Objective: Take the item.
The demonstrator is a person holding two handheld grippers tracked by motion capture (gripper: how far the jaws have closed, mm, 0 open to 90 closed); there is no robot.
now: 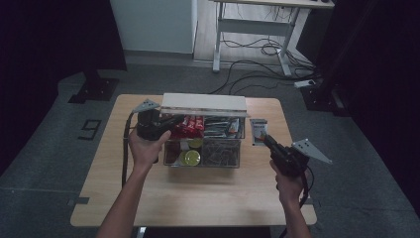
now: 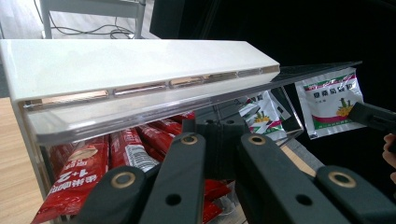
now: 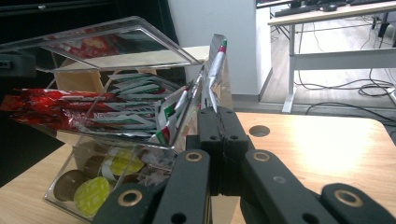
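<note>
A clear box (image 1: 204, 165) stands mid-table with its white-edged lid (image 1: 204, 104) raised. Inside lie red packets (image 1: 188, 126), white-green sachets (image 3: 135, 116) and green-topped capsules (image 1: 190, 157). My left gripper (image 1: 173, 121) is shut, its tips (image 2: 219, 133) just under the raised lid (image 2: 140, 65) at the box's left end; I cannot tell whether they touch it. My right gripper (image 1: 267, 141) is shut on a white-green sachet (image 1: 258, 133) held upright beside the box's right wall. That sachet (image 3: 215, 60) rises edge-on from my right gripper (image 3: 219, 116).
The wooden table (image 1: 198, 198) has bare room in front of the box and a round hole (image 3: 259, 130) near its right side. Beyond the far edge are a white desk frame (image 1: 262, 25), floor cables (image 1: 257, 69) and a black stand base (image 1: 94, 89).
</note>
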